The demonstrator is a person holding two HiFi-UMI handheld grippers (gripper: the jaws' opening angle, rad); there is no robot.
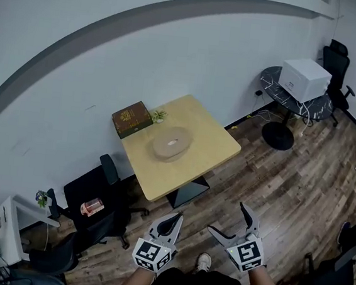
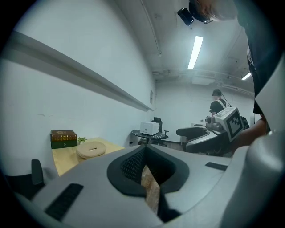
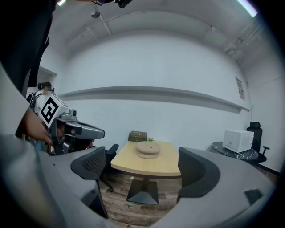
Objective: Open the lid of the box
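The box (image 1: 132, 119) is dark brown with gold ornament. It lies shut at the far left corner of a light wooden table (image 1: 209, 145), against the wall. It also shows far off in the left gripper view (image 2: 63, 138) and the right gripper view (image 3: 137, 136). Both grippers hang low over the floor, well short of the table. My left gripper (image 1: 170, 225) (image 2: 147, 171) is shut with nothing in it. My right gripper (image 1: 234, 224) (image 3: 144, 178) stands wide open and empty, pointing at the table.
A beige ring-shaped cushion (image 1: 171, 142) lies mid-table, and a small plant (image 1: 159, 114) sits beside the box. A black office chair (image 1: 97, 193) stands left of the table. A white case (image 1: 305, 79) rests on a dark round table at the back right. The floor is wood planks.
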